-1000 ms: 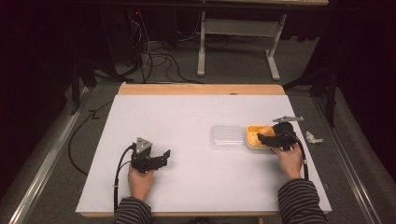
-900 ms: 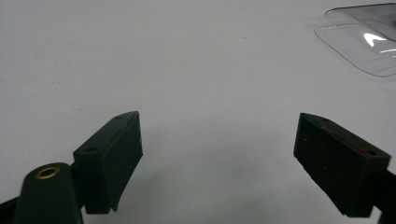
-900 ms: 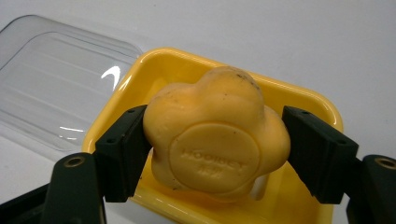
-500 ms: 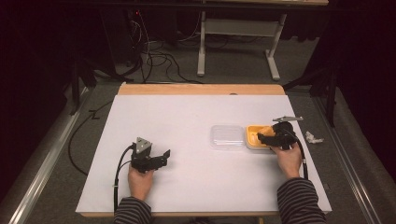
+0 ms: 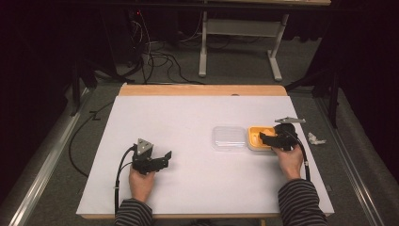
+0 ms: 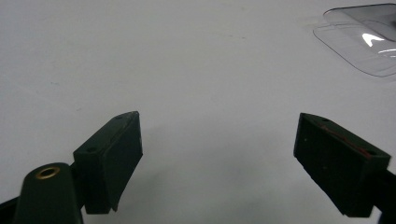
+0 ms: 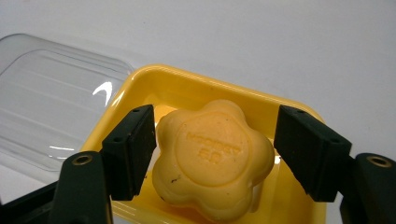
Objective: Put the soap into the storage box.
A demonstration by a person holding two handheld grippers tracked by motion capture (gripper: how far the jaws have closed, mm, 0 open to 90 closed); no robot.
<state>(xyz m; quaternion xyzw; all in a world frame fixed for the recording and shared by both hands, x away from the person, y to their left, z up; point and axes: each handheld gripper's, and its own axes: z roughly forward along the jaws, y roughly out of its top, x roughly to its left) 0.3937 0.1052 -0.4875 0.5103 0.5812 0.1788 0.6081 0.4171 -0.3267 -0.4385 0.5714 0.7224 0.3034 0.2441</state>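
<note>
High view: right gripper (image 5: 272,140) sits over the shallow yellow plastic tray (image 5: 254,139) on the white worktop (image 5: 188,117).

Left gripper view: left gripper (image 6: 219,154) released, idle.

Right gripper view: jaws spread astride the yellow flower-shaped soap (image 7: 212,158), apparently not gripping. Risk: uneven closing could tip the tray against the clear plastic lid (image 7: 51,100).

A white worktop (image 5: 188,127) with a wooden far edge fills the frame's middle. Black cables (image 5: 155,56) sprawl on the grey floor at upper left, beside a white table frame (image 5: 240,42) at upper centre. A crumpled white scrap (image 5: 315,139) lies at the worktop's right edge.
</note>
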